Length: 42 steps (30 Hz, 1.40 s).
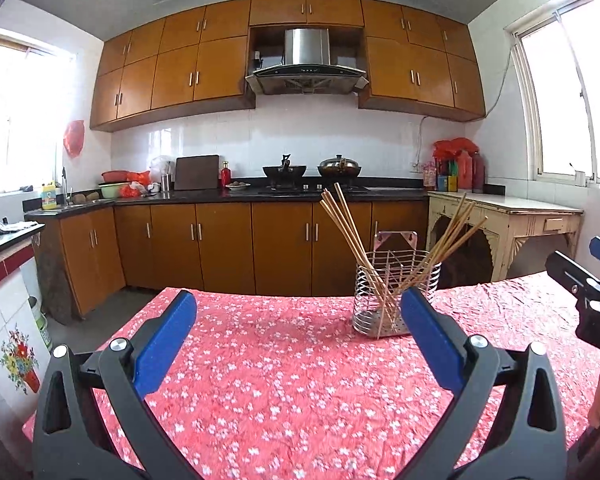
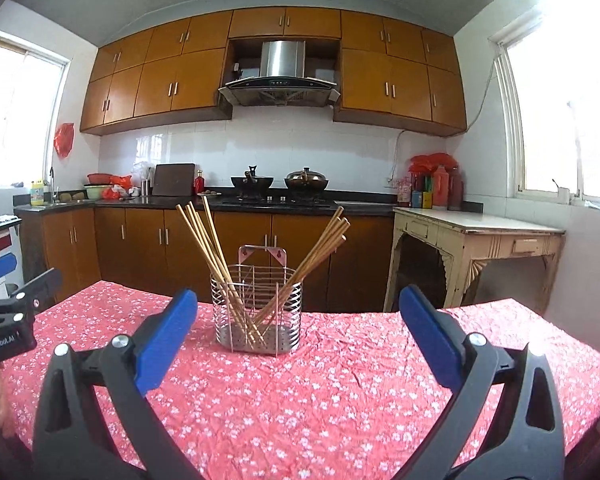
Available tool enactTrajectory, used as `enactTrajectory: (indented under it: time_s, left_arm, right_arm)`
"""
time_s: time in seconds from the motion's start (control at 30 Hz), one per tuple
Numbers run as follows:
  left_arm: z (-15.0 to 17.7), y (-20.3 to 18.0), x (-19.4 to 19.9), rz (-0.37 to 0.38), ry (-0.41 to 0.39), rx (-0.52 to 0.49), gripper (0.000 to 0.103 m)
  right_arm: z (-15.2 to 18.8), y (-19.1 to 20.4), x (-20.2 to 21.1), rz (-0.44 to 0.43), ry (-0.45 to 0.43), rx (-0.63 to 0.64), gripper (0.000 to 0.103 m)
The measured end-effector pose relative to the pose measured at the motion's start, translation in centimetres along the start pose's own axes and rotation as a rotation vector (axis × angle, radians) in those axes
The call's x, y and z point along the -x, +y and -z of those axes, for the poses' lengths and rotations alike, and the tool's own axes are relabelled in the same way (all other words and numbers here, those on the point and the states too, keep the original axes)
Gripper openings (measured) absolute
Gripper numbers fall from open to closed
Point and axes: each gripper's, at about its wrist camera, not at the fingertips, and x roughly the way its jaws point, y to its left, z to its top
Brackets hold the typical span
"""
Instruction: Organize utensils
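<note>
A wire utensil holder (image 1: 396, 300) (image 2: 257, 312) stands on the table with the red flowered cloth (image 1: 280, 380) (image 2: 340, 380). Several wooden chopsticks (image 1: 346, 232) (image 2: 204, 240) lean out of it, one bunch to the left and one bunch (image 1: 456, 232) (image 2: 324, 244) to the right. My left gripper (image 1: 298, 308) hovers over the cloth, open, nothing between its blue pads (image 1: 164, 344); the holder is ahead and to its right. My right gripper (image 2: 298, 306) is open too, with the holder straight ahead between and beyond its fingers (image 2: 432, 336), not touching.
Behind the table run kitchen counters (image 1: 228, 196) with a stove, two woks, a cutting board and bowls. An old cream side table (image 1: 508, 216) (image 2: 480, 236) stands at the right under a window. Each gripper shows at the edge of the other's view.
</note>
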Motion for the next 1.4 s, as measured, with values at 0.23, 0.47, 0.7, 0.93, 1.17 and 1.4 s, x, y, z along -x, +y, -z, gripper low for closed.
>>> enactTrajectory:
  time_s: [0.23,0.47,0.7,0.93,1.17,1.4]
  left_arm:
    - [0.7,-0.7,2.0,0.015,-0.027,-0.015,0.101]
    - [1.1,-0.7,2.8,0.043,-0.01,-0.016,0.101]
    - [1.5,-0.4,3.0,0.045,-0.009,0.008,0.101]
    - [1.7,0.0,3.0,0.042,-0.007,0.025,0.101]
    - [1.8,-0.1,3.3,0.046,-0.014,0.021,0.101]
    - [1.8,0.0,3.4,0.049,-0.014,0.025,0.101]
  right_arm:
    - [1.1,0.5,2.0,-0.003,-0.014,0.023,0.099]
    - [1.0,0.5,2.9,-0.018,-0.02,0.015,0.099]
    - [1.2,-0.1,3.2,-0.016,-0.018,0.002,0.099]
    - [1.2,-0.5,3.2,-0.011,-0.013,-0.008,0.099]
    - [1.1,-0.5,3.3,-0.017,-0.018,-0.009,0.099]
    - [1.1,-0.5,3.2,-0.018,-0.017,-0.013,0.099]
